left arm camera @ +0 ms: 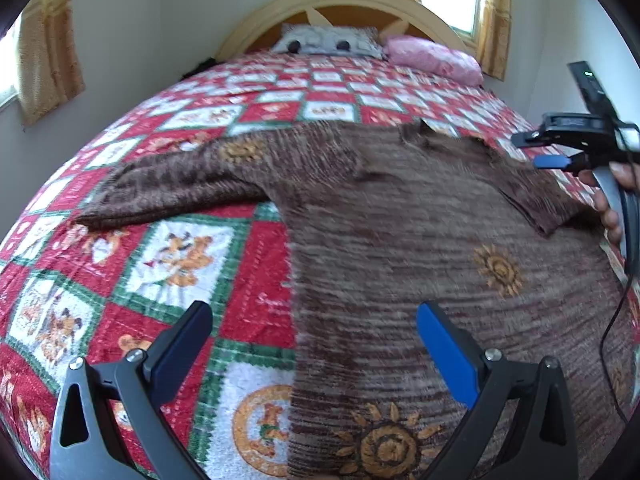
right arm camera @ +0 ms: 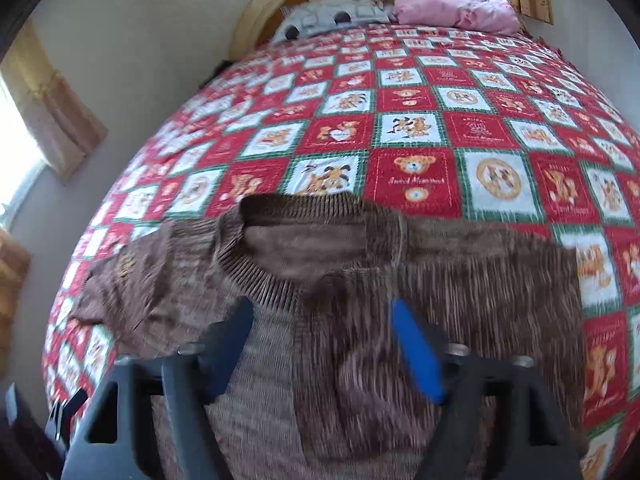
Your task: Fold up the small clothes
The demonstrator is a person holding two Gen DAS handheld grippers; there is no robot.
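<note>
Bedroom, bed (left arm camera: 248, 92) under red-and-white patchwork quilt, grey pillow (left arm camera: 326, 40) and pink pillow (left arm camera: 434, 58) lying at the headboard edge. Brown knit sweater (left arm camera: 420, 248) is lying flat near the foot edge, one sleeve (left arm camera: 172, 192) reaching toward the left edge. Left gripper (left arm camera: 314, 354) is hovering over the sweater's hem side, jaws spread, pinching nothing. Right gripper (right arm camera: 324, 344) is hanging over the collar (right arm camera: 276, 280), jaws spread, nothing between them.

the bed (left arm camera: 248, 92) wore a red, white and green checked quilt (right arm camera: 420, 128). a brown knit sweater (left arm camera: 400, 240) lay spread flat on it, one sleeve stretched sideways. a grey pillow (left arm camera: 328, 40) and a pink pillow (left arm camera: 436, 58) sat by the headboard.
</note>
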